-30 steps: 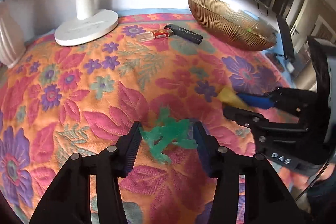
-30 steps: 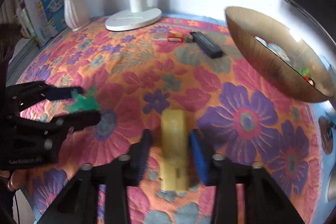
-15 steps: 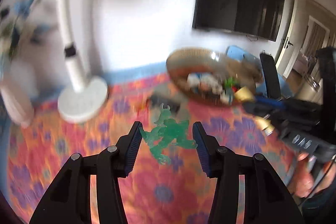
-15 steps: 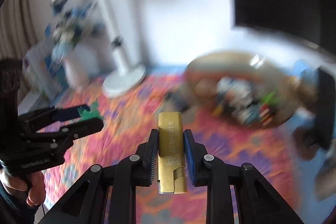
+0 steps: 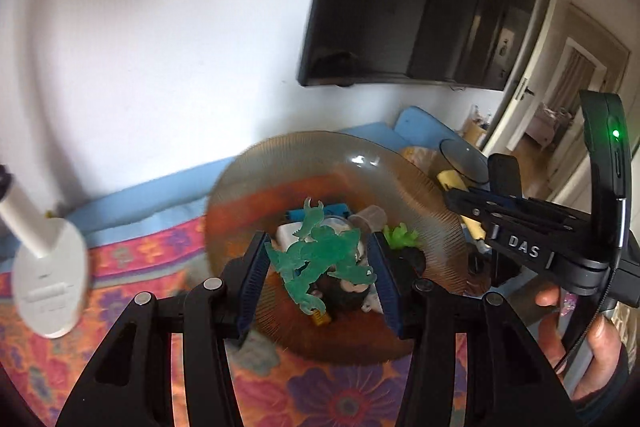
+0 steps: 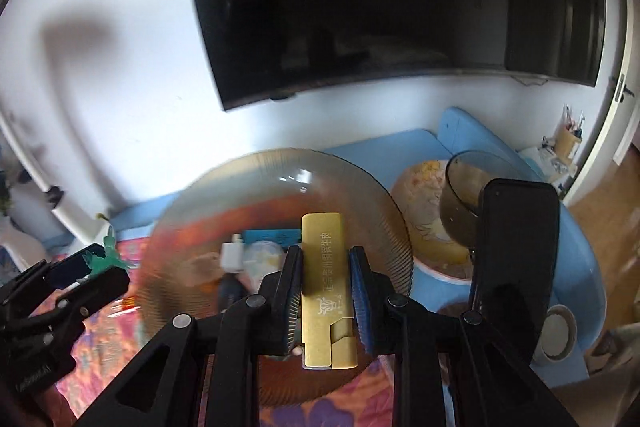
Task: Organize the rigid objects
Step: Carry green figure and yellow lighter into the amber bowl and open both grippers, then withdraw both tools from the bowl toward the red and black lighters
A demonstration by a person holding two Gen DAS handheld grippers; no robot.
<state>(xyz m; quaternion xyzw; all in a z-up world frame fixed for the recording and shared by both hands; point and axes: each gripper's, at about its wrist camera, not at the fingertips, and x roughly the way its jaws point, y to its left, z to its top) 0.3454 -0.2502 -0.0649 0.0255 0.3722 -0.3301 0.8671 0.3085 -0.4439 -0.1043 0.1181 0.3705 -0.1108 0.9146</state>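
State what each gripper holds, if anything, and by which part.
Left gripper: green toy figure, clamped across its body. Right gripper: gold rectangular packet, gripped by its long sides.

A: How does the left gripper (image 5: 320,269) stand?

B: It tilts downward and its two pads clamp a green toy figure (image 5: 318,259).

A: And the right gripper (image 6: 326,291)?

B: It also tilts downward, with its jaws closed tight on a gold lighter (image 6: 326,283). A bare hand (image 5: 588,343) grips its handle.
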